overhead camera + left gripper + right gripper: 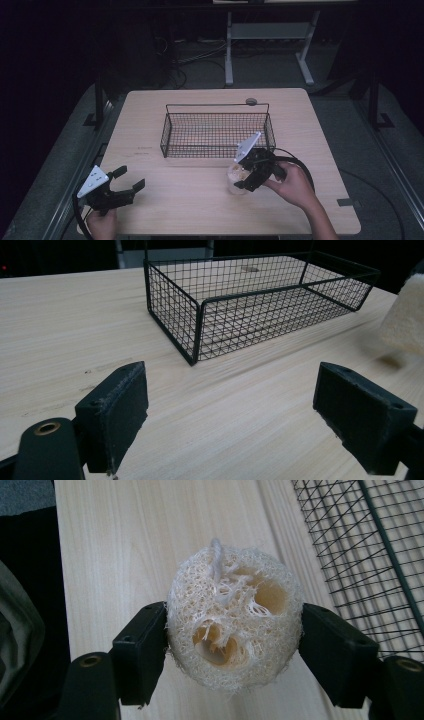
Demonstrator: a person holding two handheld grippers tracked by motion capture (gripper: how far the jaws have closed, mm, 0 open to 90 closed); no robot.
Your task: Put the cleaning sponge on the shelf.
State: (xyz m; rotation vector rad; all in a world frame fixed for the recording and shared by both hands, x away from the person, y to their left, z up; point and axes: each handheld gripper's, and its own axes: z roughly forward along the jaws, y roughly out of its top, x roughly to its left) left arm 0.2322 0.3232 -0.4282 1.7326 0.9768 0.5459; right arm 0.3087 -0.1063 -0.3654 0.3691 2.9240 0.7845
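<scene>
- Loofah [234, 617] sits pinched between my right tongs [250, 172], low over the table's near right part.
- Wire basket [217, 131] lies just beyond, to the far left.
- My left tongs [127, 182] hang spread and empty, well apart.

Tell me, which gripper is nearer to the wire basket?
Right. The right gripper, clamped on a loofah sponge, sits just before the wire basket; the left gripper is open near the table's front-left corner.

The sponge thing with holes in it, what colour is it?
The loofah sponge is creamy off-white, a little yellower inside its holes. The right gripper view shows it best.
</scene>
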